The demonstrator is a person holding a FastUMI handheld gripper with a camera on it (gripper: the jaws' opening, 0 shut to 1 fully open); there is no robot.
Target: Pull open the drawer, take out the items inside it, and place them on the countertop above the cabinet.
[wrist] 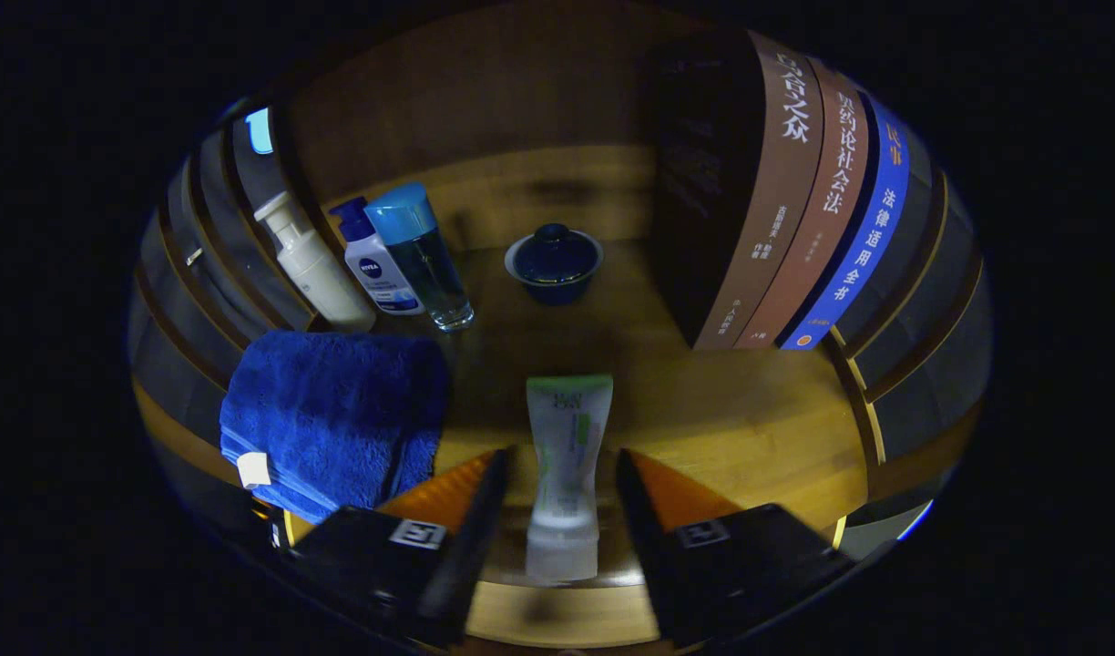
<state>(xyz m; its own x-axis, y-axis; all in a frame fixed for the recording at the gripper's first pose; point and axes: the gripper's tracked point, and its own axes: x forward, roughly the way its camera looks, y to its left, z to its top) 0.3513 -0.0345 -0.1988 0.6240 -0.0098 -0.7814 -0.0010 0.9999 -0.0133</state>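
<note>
A white and green tube (567, 456) lies on the wooden countertop (749, 419), lengthwise between my fingers with its cap end toward the camera. My gripper (562, 456) is open, one finger on each side of the tube with a small gap to it. The tube's flat green end reaches a little beyond the fingertips.
A folded blue towel (334, 415) lies just left of the fingers. Beyond it stand a white pump bottle (310, 264), a white bottle with a blue pump (375, 264) and a clear bottle with a blue cap (425, 260). A dark blue lidded bowl (554, 262) sits straight ahead. Upright books (785, 210) stand at the right.
</note>
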